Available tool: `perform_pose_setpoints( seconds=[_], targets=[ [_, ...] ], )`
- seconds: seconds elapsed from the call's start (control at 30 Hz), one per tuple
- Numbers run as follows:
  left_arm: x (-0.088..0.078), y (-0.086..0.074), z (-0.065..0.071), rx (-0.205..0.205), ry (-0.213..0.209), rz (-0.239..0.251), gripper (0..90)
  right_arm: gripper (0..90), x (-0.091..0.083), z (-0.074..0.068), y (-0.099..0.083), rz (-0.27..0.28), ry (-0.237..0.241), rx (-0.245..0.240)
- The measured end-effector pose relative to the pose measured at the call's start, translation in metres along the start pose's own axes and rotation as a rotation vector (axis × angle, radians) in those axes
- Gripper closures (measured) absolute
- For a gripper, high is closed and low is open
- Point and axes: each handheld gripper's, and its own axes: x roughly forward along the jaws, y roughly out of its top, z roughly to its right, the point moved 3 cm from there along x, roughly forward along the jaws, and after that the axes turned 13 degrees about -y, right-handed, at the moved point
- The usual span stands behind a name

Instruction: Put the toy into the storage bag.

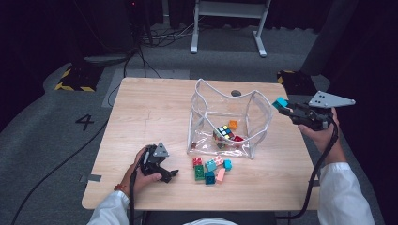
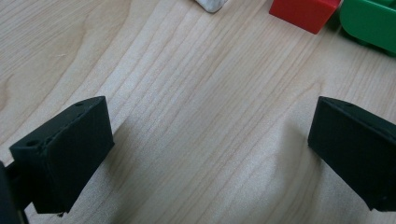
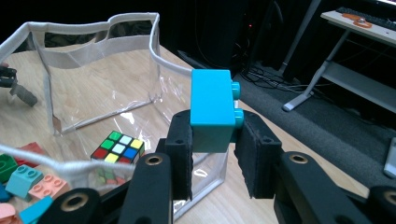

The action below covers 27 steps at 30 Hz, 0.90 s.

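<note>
Gripping 1 teal brick, right tongs hover; left tongs gape empty beside roughly 7 bricks.

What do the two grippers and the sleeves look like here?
Both grippers are black, hand-held, with a grey three-cornered plate on top: the left gripper and the right gripper. The plates have small holes. A black cable trails from the right one, and another runs from the left. The jaws are blocky black pads on arms with brass-ringed holes. The person wears white sleeves and a red band on the left wrist.
</note>
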Motion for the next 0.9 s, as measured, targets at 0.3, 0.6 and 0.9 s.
perform_pose_setpoints(
  seconds=[0.3, 0.6, 0.9],
  targets=[
    [0.000, 0.000, 0.000, 0.001, 0.000, 0.000, 0.1, 67.8, 0.025, -0.015, 0.017, 0.010, 0.080, 0.004],
    [0.000, 0.000, 0.000, 0.001, 0.001, -0.001, 0.1, 67.8, 0.055, -0.038, 0.026, -0.034, 0.166, -0.063],
    [0.000, 0.000, 0.000, 0.001, 0.003, -0.001, 0.1, 67.7, 0.079, -0.056, 0.027, -0.131, 0.220, -0.150]
  ],
)
